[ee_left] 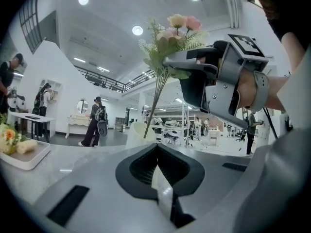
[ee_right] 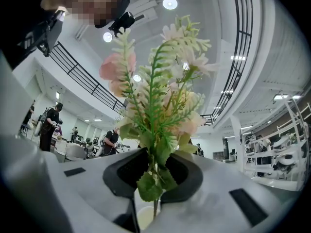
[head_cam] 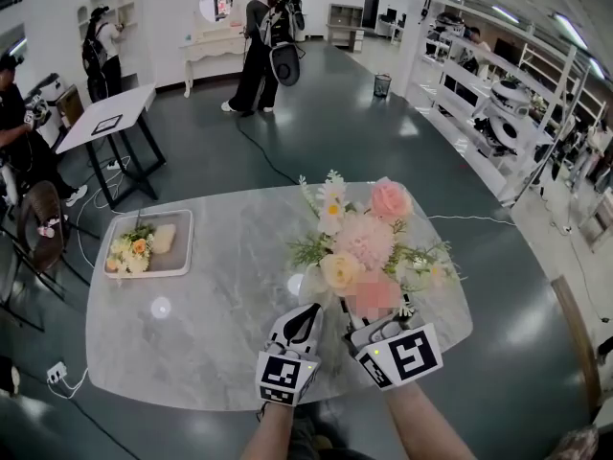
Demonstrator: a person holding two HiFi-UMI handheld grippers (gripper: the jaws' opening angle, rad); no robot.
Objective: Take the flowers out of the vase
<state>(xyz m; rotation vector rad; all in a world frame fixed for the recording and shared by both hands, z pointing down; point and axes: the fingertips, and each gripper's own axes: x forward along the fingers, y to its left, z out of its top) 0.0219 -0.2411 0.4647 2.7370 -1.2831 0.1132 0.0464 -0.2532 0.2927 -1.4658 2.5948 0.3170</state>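
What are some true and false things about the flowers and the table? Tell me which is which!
1. The right gripper is shut on the flowers. True.
2. The flowers are all the way out of the vase. False: their stems reach down into it.
3. The left gripper holds a flower. False: its jaws are shut with nothing between them.
4. A tray with a small bunch of flowers lies on the table. True.

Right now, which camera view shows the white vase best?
The left gripper view: the vase stands clear beyond the jaws. In the head view the flowers cover most of it; the right gripper view shows only its rim.
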